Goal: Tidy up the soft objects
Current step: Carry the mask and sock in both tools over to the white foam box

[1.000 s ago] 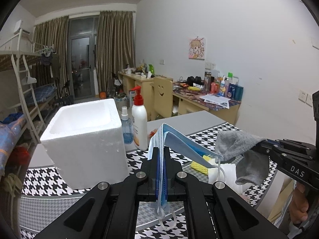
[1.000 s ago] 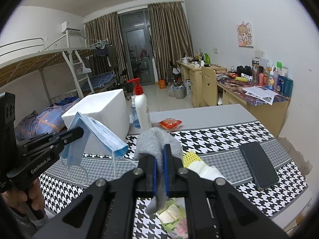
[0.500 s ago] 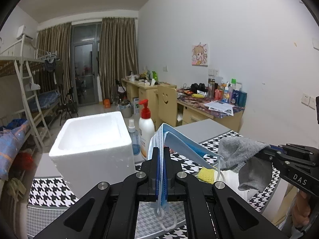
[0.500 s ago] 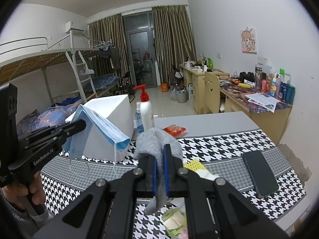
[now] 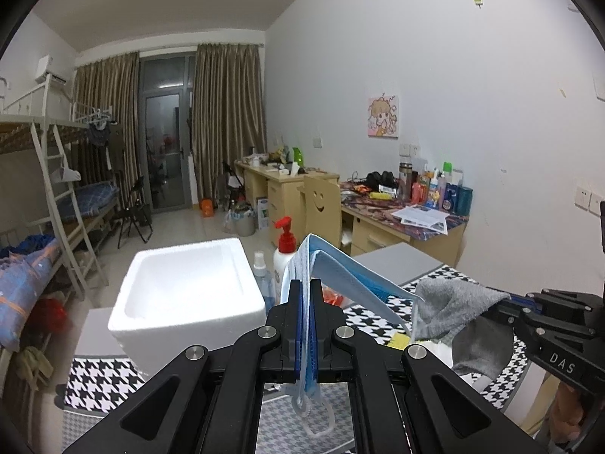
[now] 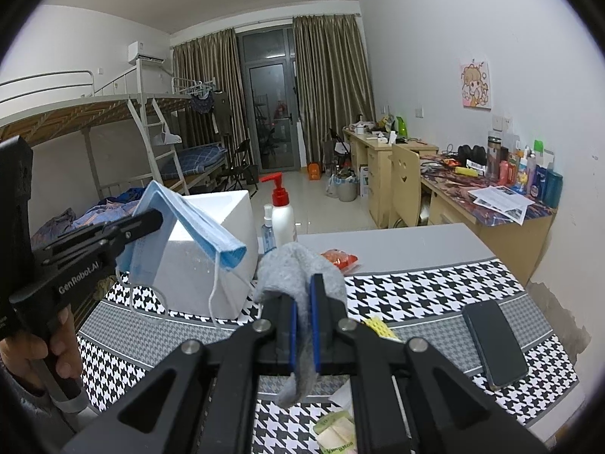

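Left gripper fingers are closed tight on a folded light-blue surgical face mask; we see the mask draped over the fingertips, one end hanging to the right and its white ear loops dangling below the jaws. We hold it in the air above the table covered with a black-and-white houndstooth cloth, near the cloth's left edge.

Right gripper fingers are closed on a grey knitted sock, which bunches over the fingertips and hangs down between the jaws. We hold it above the middle of the cloth.

We see an open white foam box standing at the far left corner of the cloth; its interior shows only white walls. A white pump bottle with a red head and a small clear spray bottle stand just beside the box's right wall. A black phone lies near the cloth's right edge.
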